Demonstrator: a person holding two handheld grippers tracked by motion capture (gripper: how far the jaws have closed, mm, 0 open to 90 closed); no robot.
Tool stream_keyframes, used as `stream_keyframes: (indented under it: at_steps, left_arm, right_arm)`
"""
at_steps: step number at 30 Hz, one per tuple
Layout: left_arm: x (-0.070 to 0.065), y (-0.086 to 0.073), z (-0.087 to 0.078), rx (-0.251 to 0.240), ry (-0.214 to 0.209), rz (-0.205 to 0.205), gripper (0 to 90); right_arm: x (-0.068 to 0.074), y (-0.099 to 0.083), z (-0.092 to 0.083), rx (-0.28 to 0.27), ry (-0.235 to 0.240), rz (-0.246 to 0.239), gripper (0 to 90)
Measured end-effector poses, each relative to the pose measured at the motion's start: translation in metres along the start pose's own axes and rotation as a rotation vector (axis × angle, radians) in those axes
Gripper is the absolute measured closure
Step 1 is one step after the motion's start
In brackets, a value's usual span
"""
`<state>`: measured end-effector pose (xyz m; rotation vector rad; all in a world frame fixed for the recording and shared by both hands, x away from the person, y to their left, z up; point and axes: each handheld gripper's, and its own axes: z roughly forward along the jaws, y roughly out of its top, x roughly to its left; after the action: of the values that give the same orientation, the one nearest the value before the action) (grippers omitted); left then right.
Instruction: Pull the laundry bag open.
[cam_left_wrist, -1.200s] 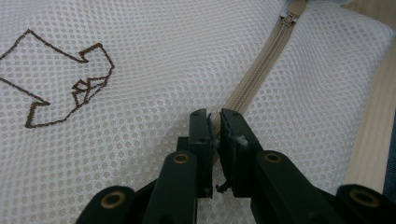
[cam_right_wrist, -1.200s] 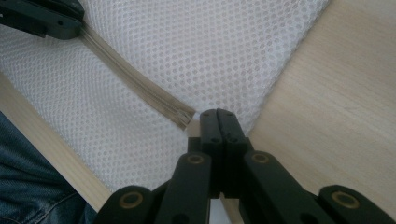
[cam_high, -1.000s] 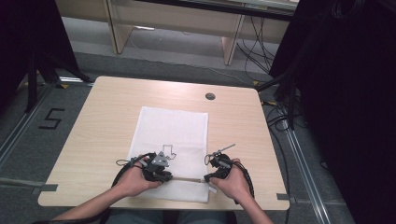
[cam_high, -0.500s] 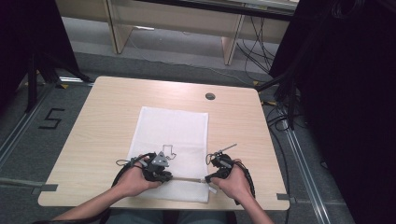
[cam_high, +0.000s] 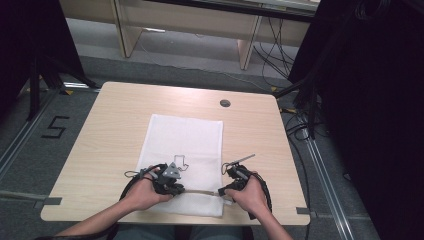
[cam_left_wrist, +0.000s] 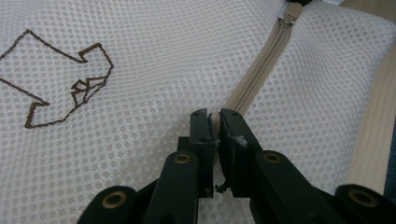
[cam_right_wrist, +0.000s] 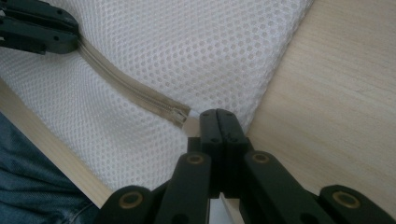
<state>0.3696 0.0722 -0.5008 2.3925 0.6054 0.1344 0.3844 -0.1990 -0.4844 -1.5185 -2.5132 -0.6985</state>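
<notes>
A light wooden table (cam_high: 110, 145) carries a white mesh laundry bag (cam_high: 185, 145) laid flat, its near edge towards the person. A beige zipper (cam_high: 200, 192) runs along that near end, and both grippers sit at it.

The left gripper (cam_high: 172, 189) is at the zipper's left end. In the left gripper view its jaws stand narrow, closed down on the zipper tape (cam_left_wrist: 252, 88) and a fold of mesh, with the tape running straight out ahead of the tips to the slider (cam_left_wrist: 288, 13) at the far end. A brown outline drawing (cam_left_wrist: 60, 77) is printed on the mesh to the left of those jaws.

The right gripper (cam_high: 226, 190) is at the other end, by the bag's right corner. In the right gripper view its jaws are fully shut, tips pressed together just beside the zipper slider (cam_right_wrist: 180, 114), apparently pinching its small pull tab, though the tab itself is hidden between the tips. The left gripper (cam_right_wrist: 39, 28) shows well beyond, at the top left of that view.

As I read it, the zipper looks closed along the whole stretch between the two grippers, with the slider parked at the right end. So either the closing is essentially finished and only the release is left, or an opening pull towards the left has not yet begun; the pictures don't settle which.
</notes>
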Motion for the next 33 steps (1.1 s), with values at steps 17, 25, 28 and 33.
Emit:
stream_keyframes:
  at_steps: [17, 25, 28, 33]
  left_arm:
    - [0.0005, 0.0003, -0.0002, 0.000, 0.001, 0.016, 83.1]
    - [-0.0005, 0.0002, 0.0002, 0.000, 0.001, 0.004, 83.2]
    - [-0.0004, 0.0001, 0.0005, -0.001, -0.001, 0.004, 83.2]
    - [-0.0007, -0.0001, 0.0005, -0.003, -0.002, 0.005, 83.2]
  right_arm:
    - [0.0044, 0.0030, 0.0020, -0.018, -0.040, -0.043, 90.0]
    - [-0.0022, 0.0021, 0.0007, -0.037, 0.047, 0.047, 90.0]
    - [-0.0006, 0.0029, 0.0013, -0.050, 0.119, 0.052, 90.0]
    - [0.0070, 0.0050, -0.0031, -0.058, 0.042, -0.006, 87.4]
